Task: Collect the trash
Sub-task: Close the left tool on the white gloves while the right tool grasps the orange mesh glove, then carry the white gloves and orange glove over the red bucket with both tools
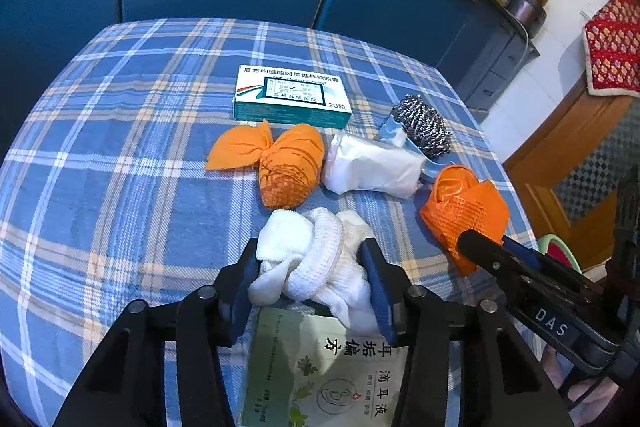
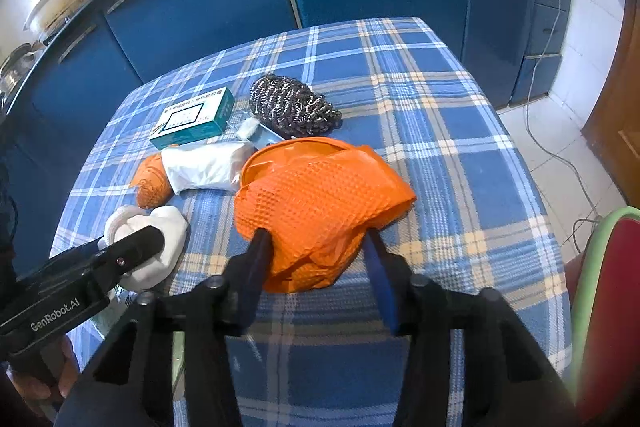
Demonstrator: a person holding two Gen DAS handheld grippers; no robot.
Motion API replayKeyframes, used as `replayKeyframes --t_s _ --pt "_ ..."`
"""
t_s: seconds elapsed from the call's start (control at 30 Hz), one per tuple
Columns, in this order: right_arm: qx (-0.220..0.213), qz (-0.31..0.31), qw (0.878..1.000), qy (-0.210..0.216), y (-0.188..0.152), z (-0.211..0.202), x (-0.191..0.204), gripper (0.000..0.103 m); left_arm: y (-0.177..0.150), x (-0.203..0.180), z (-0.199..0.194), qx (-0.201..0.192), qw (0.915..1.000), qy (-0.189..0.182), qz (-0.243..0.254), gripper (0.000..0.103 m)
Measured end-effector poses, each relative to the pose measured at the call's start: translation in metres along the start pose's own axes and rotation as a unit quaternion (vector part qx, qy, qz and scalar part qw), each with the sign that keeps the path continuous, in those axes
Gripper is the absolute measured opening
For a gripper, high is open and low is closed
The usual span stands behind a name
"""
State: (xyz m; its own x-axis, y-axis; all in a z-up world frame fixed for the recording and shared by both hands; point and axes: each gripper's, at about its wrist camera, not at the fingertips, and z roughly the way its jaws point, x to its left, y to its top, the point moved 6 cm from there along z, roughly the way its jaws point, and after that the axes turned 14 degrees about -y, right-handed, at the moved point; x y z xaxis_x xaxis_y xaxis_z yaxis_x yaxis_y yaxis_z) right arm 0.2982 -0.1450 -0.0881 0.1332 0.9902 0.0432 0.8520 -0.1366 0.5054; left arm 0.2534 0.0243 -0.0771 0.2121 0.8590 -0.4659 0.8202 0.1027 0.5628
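Down in the left wrist view, the left hand-held gripper pinches a knotted white cloth bundle between its blue pads, directly over a pale green printed carton lying on the blue plaid-covered surface. Beyond it sit a knotted orange mesh-textured bundle, a crumpled white plastic packet, a teal-and-white medicine box and a steel wire scouring ball. At the right, the right hand-held gripper touches a crumpled orange textured glove.

Seen from the right wrist, the right hand-held gripper has its two fingers on either side of the orange textured glove, closed against its near edge, with the glove resting on the plaid surface. The left hand-held gripper enters from the left, on the white cloth bundle. Behind lie the orange bundle, white packet, medicine box and scouring ball. A red seat with a green rim stands at the right edge.
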Motion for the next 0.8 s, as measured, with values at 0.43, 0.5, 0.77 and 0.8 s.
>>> replayKeyframes --t_s 0.43,0.5,0.77,0.8 --pt "-0.005 0.005 1.0 0.025 -0.011 -0.015 -0.005 0.014 -0.004 -0.015 -0.017 -0.016 0.9998 -0.012 0.008 0.039" --pt "-0.006 0.009 1.0 0.028 -0.014 -0.019 -0.008 0.014 -0.004 -0.018 -0.021 -0.02 0.9996 -0.015 0.009 0.039" --pt "-0.016 0.025 0.999 0.033 -0.026 -0.042 -0.024 0.014 -0.007 -0.034 -0.036 -0.03 0.9991 -0.022 0.021 0.039" --pt "-0.018 0.028 0.999 0.033 -0.028 -0.045 -0.027 0.014 -0.008 -0.037 -0.037 -0.03 0.999 -0.024 0.023 0.039"
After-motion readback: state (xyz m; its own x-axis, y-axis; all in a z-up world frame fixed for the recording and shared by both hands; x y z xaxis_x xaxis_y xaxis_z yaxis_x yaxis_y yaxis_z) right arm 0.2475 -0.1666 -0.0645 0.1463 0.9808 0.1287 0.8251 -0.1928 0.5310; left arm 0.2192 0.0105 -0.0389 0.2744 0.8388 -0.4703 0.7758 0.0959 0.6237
